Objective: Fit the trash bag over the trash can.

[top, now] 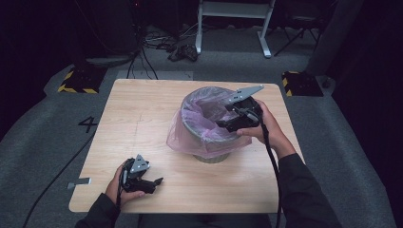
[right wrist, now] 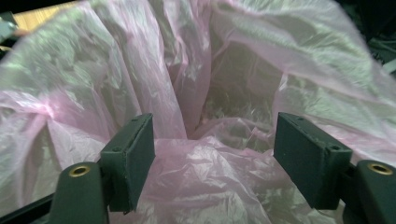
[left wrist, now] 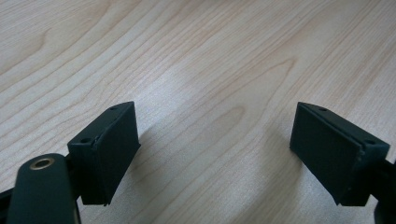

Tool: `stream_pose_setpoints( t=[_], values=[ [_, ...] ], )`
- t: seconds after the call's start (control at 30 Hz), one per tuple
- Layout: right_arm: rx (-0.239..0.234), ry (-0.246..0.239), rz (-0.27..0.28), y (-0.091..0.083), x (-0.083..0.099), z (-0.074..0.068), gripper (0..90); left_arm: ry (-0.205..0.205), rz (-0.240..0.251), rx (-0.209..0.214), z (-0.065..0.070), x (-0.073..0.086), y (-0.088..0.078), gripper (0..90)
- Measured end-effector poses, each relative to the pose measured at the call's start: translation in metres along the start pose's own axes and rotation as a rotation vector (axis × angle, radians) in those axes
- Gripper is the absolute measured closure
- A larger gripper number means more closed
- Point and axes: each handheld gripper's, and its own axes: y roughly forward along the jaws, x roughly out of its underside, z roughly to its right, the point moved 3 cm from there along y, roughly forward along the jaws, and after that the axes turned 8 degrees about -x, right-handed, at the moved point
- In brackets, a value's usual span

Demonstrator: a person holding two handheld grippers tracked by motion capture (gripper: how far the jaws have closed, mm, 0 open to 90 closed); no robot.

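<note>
A small grey bin (top: pixel 212 157) lined with a pink plastic bag (top: pixel 202 124) stands on the wooden table (top: pixel 142 118), right of centre. My right gripper (top: pixel 227 124) hangs over the bin's near right rim, pointing left into it. Its jaws stand open in the right gripper view, with the crumpled pink bag (right wrist: pixel 196 93) spread just beyond and below them; nothing is pinched between the pads (right wrist: pixel 133 154). My left gripper (top: pixel 157 182) rests low at the table's near left corner. It is open over bare wood (left wrist: pixel 210 93), holding nothing.
The bag's loose skirt drapes over the bin's outside onto the table. Beyond the table lie grey carpet, a white frame's legs (top: pixel 264 42), cables and yellow-black striped blocks (top: pixel 78 81). A cable trails from each gripper toward the near edge.
</note>
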Motion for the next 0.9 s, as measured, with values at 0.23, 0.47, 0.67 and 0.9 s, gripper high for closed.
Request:
stream_pose_setpoints(
  t=[0.23, 0.47, 0.67, 0.9],
  values=[
    [-0.013, -0.002, -0.077, 0.010, -0.001, 0.000, 27.3, 0.000, 0.000, 0.000, 0.000, 0.000, 0.000, 15.2],
    [-0.037, 0.019, -0.155, 0.018, -0.002, 0.004, 24.6, 0.001, 0.000, 0.000, 0.000, 0.000, 0.000, 15.2],
    [-0.044, 0.053, -0.253, 0.023, -0.002, 0.005, 24.0, 0.001, -0.001, 0.000, 0.000, 0.000, 0.000, 15.2],
    [-0.055, 0.085, -0.317, 0.026, -0.003, 0.007, 23.9, 0.000, 0.000, 0.000, 0.000, 0.000, 0.000, 15.2]
  ],
)
